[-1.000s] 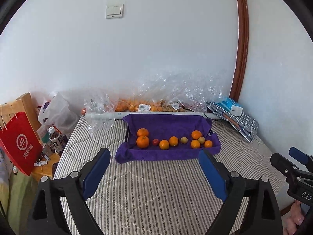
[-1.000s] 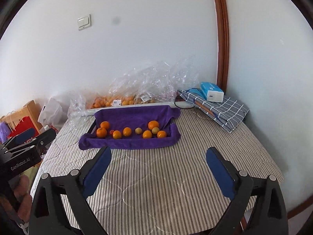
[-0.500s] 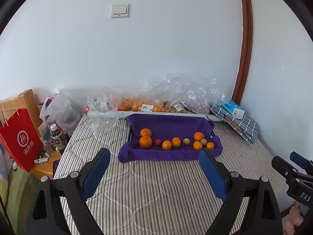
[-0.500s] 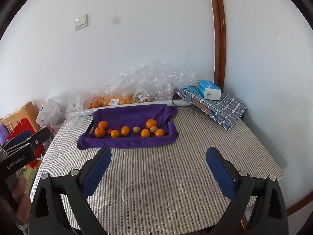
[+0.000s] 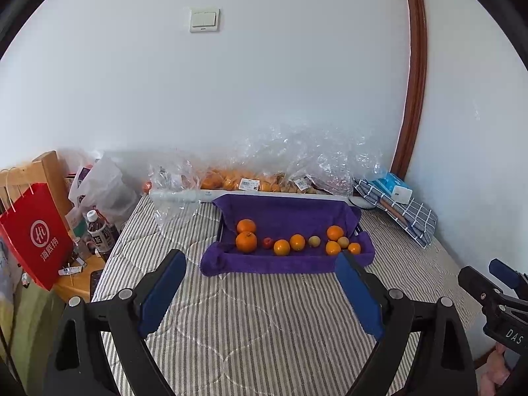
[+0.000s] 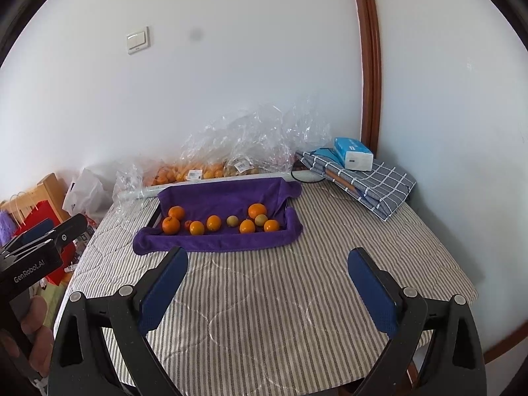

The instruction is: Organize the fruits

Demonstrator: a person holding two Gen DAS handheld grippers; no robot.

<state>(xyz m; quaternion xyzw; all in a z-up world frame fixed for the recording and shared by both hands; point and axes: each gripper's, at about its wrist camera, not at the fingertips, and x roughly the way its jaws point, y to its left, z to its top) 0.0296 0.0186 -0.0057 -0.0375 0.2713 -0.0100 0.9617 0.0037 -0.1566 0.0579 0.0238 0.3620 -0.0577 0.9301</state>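
A purple towel-lined tray (image 5: pixel 287 213) (image 6: pixel 227 194) sits at the back of a striped table. It holds several oranges (image 5: pixel 246 242) (image 6: pixel 171 225), a small red fruit (image 5: pixel 267 242) and two pale yellow-green fruits (image 5: pixel 314 241) (image 6: pixel 232 220). My left gripper (image 5: pixel 260 272) is open and empty, well short of the tray. My right gripper (image 6: pixel 267 269) is open and empty, also in front of the tray. Each gripper shows at the edge of the other's view.
Clear plastic bags of oranges (image 5: pixel 231 178) (image 6: pixel 194 170) lie against the wall behind the tray. A folded checked cloth (image 6: pixel 373 184) with a blue tissue box (image 6: pixel 353 153) is at the back right. A red bag (image 5: pixel 36 234) and bottles (image 5: pixel 97 232) stand left of the table.
Both grippers have drawn back slightly and tilted up; the tray appears a little smaller and lower. Both stay open and empty.
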